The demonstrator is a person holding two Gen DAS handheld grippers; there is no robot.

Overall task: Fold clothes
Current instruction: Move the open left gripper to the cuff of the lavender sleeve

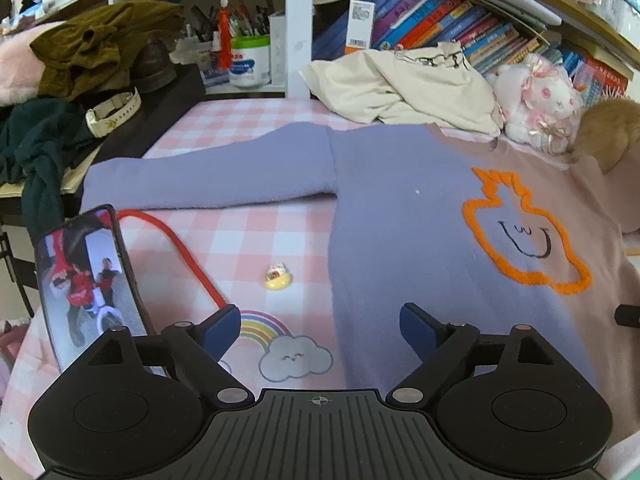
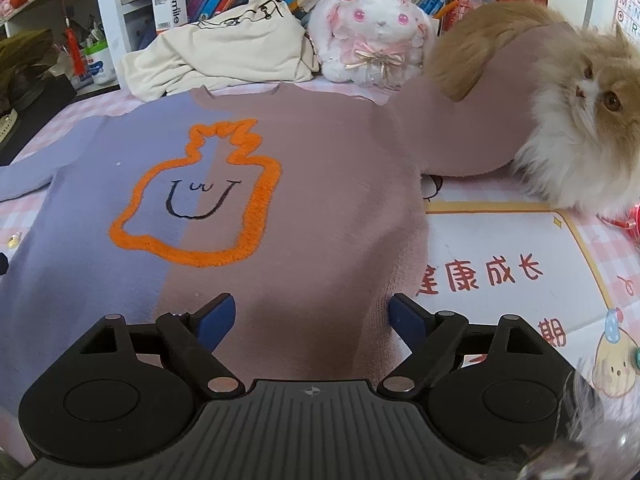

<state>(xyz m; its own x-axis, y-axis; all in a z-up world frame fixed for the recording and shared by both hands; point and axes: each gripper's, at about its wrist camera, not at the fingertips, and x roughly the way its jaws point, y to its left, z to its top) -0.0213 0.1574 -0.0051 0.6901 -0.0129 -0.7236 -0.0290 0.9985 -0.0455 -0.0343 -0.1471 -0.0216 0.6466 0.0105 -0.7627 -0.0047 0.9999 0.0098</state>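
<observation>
A two-tone sweater (image 1: 400, 208), lilac on one half and dusty pink on the other (image 2: 312, 184), lies flat face up on the pink checked cloth, with an orange outlined smiley on its chest (image 2: 200, 192). Its lilac sleeve (image 1: 208, 176) stretches out to the left. Its pink sleeve (image 2: 460, 136) runs right, under a cat. My left gripper (image 1: 320, 328) is open and empty above the sweater's lower left edge. My right gripper (image 2: 310, 316) is open and empty over the sweater's lower pink hem.
A fluffy ginger cat (image 2: 580, 112) lies on the pink sleeve. A phone (image 1: 88, 280) with a red cable (image 1: 180, 248) and a small yellow toy (image 1: 277, 278) lie left of the sweater. A cream garment (image 1: 404, 84), a plush bunny (image 2: 376, 32) and bookshelves stand behind.
</observation>
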